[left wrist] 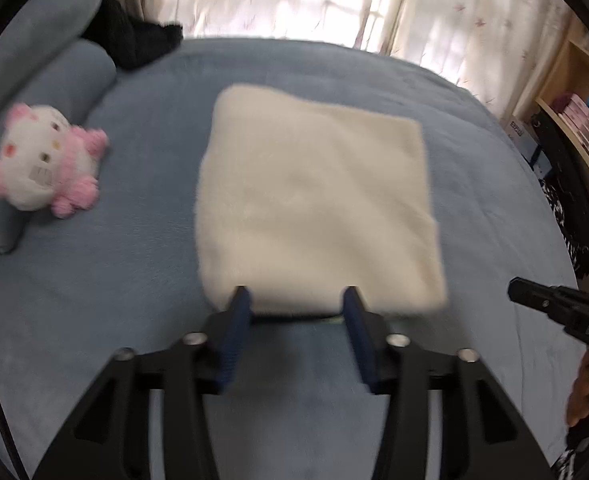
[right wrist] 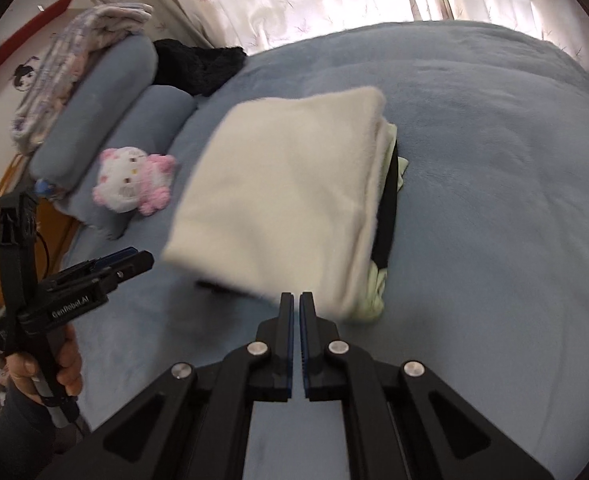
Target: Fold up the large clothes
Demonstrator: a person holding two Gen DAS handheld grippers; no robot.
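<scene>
Folded cream garment (left wrist: 318, 200) lying mid-frame on blue bed (left wrist: 94, 280). Left gripper (left wrist: 296, 300) spread wide at its near edge. Right gripper (right wrist: 296, 304) pinched together, empty. Pink plush cat (left wrist: 46, 160) at left.

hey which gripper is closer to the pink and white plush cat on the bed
Left. The left gripper sits open at the folded cream garment's near edge, on the plush cat's side; the right gripper, shut, is farther across.
</scene>
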